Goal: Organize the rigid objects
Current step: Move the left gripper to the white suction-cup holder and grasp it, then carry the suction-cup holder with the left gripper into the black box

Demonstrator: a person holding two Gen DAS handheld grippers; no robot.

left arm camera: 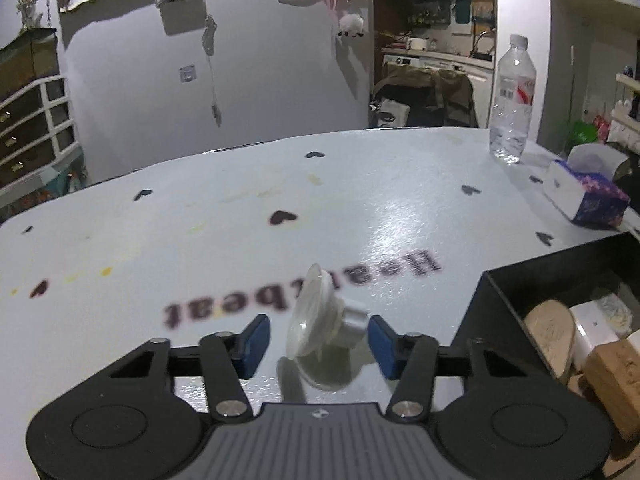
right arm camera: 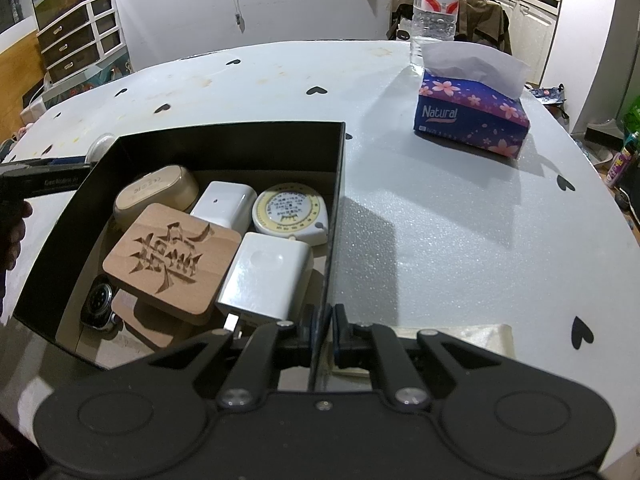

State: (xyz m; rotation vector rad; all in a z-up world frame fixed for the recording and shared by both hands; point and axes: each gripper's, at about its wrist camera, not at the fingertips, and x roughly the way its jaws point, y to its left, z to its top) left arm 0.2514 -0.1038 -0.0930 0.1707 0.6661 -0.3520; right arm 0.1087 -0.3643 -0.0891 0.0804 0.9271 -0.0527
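Suction cup (left arm camera: pixel 320 324), clear with a white knob, lies tipped on its rim on the bench (left arm camera: pixel 224 216), between the fingers (left arm camera: pixel 256 346) of the left gripper (left arm camera: pixel 316 346); the blue pads stand parted on either side, the right one very near the knob, and I cannot tell whether it touches, so no grip yet. Likely reason: it is the one loose rigid item outside the black box (right arm camera: pixel 336 168), so it goes in next. Right gripper (right arm camera: pixel 322 330) is clenched on the box's near wall, presumably to steady it while the other hand loads. Count inside the box: one beige oval case (right arm camera: pixel 156 192), one carved wooden block (right arm camera: pixel 172 256), two white adapters (right arm camera: pixel 224 204) (right arm camera: pixel 268 276), one round tape measure (right arm camera: pixel 290 214), one watch (right arm camera: pixel 98 304) partly under the block. On the bench beyond: one tissue box (right arm camera: pixel 472 120), one water bottle (right arm camera: pixel 436 4). Hearts printed on the bench cover are decoration only.
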